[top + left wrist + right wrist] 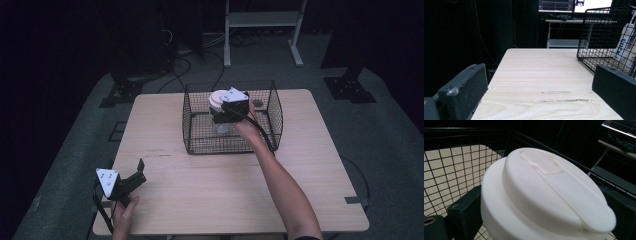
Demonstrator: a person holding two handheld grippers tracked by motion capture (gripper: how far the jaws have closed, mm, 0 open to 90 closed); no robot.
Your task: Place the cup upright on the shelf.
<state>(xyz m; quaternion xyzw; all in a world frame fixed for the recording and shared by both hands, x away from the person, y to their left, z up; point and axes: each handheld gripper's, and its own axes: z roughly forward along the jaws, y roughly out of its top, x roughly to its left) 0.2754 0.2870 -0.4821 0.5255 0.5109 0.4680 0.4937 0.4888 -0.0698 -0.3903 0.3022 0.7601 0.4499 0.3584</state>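
Note:
A black wire basket (274, 107) stands on the far middle of the wooden table (210, 190). Inside it is a white-lidded container (218, 98), held upright above the basket floor by my right gripper (223, 118). In the right gripper view the lid (544, 182) fills the gap, with the black jaws pressed against the body just below it and the basket wall (461, 165) behind. My left gripper (142, 170) rests at the near left corner, open and holding nothing. In the left gripper view its jaws stand wide apart over bare wood (539, 72), with the basket (599, 30) and container (624, 45) to the right.
Bare wood lies between the basket and the front edge. Beyond the table, a white metal frame (260, 20), cables and black stand bases (350, 87) sit on the grey floor. A lit screen (574, 3) stands on a far desk.

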